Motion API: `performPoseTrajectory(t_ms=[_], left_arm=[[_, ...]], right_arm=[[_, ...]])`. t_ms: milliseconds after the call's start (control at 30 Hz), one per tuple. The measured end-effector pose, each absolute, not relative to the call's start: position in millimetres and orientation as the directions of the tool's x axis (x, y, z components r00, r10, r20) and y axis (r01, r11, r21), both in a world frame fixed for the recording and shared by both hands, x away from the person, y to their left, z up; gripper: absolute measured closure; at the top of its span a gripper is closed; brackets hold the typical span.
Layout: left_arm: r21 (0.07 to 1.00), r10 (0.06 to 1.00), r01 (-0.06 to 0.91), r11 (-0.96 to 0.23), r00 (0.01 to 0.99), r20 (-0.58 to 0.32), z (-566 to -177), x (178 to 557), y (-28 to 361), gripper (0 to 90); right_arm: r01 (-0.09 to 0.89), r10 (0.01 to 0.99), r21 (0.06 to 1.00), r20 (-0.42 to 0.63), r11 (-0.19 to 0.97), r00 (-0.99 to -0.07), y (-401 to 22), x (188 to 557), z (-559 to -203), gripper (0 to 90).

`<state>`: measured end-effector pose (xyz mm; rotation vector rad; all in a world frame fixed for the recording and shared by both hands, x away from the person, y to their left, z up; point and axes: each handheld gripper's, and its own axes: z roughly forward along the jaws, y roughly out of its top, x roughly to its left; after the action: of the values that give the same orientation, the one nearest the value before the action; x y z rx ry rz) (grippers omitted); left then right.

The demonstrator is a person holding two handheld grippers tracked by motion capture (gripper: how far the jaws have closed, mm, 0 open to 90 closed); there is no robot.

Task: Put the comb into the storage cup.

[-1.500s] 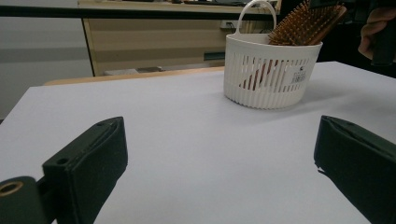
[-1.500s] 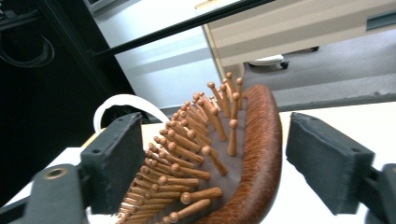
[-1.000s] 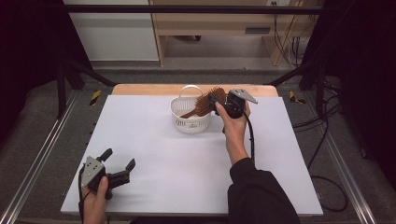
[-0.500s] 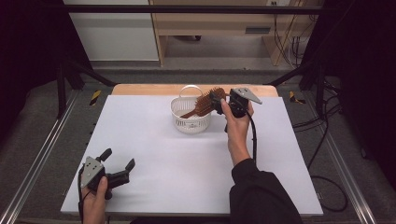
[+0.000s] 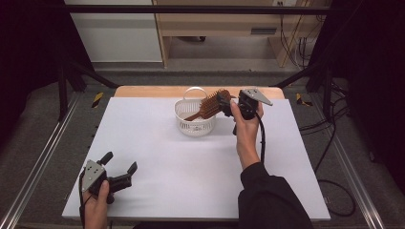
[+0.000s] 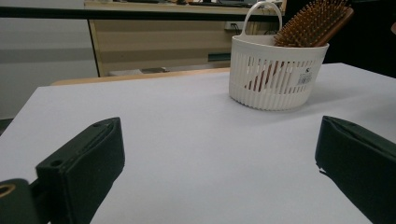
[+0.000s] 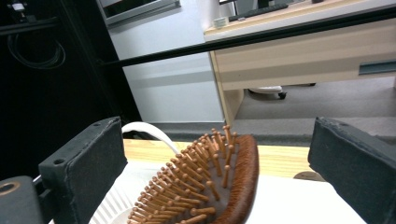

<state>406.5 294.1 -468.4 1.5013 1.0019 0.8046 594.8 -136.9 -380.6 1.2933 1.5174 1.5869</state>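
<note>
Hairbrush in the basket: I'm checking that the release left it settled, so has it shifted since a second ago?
No. The hairbrush leans in the white basket as before, head over the right rim.

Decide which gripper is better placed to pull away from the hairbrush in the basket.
Right. The right gripper is open at the hairbrush leaning in the basket; the left gripper rests at the table's near edge.

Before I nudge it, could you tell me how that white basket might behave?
The basket looks like thin slotted plastic, so probably light and apt to slide. The hairbrush leans out over its rim, so a push might tip it that way. Its handle seems stiff.
</note>
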Motion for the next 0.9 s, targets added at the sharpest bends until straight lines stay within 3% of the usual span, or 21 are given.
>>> performPoseTrajectory(t_ms=[900], left_arm=[[0.986, 0.910, 0.165, -0.038, 0.413, -0.034, -468.3, 406.2, 295.6, 1.2]], right_arm=[[0.171, 0.899, 0.977, 0.187, -0.128, -0.397, -145.1, 590.5, -361.6, 5.6]])
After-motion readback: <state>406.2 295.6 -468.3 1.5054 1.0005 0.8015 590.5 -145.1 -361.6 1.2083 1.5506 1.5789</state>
